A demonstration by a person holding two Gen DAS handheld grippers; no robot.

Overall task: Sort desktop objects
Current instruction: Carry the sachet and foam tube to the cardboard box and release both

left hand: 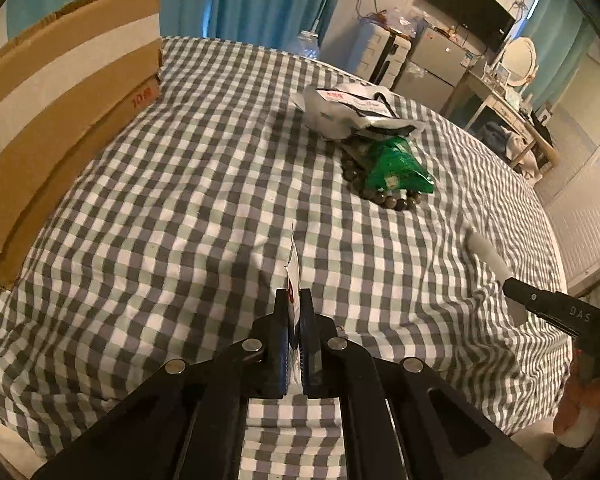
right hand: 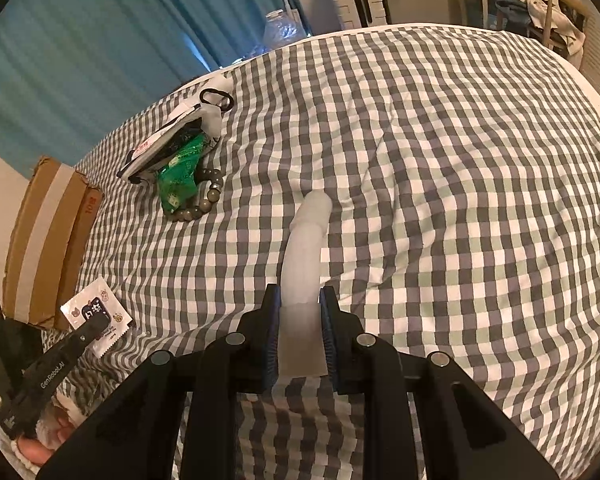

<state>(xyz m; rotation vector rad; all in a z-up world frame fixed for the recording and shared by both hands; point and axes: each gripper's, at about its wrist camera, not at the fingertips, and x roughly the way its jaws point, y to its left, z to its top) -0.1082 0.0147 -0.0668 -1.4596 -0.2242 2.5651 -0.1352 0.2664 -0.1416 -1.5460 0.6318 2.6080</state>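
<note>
Left gripper (left hand: pixel 294 300): your jaws pinch flat white sachet (left hand: pixel 293 276), above checked cloth (left hand: pixel 180 200) near edge.
Right gripper (right hand: pixel 299 304): clamped on pale tube (right hand: pixel 306 248).
Pile: beads (left hand: pixel 370 190), green packet (left hand: pixel 396 164) mid-cloth.
Risk: your thin-edge grip lets sachet slip.
</note>
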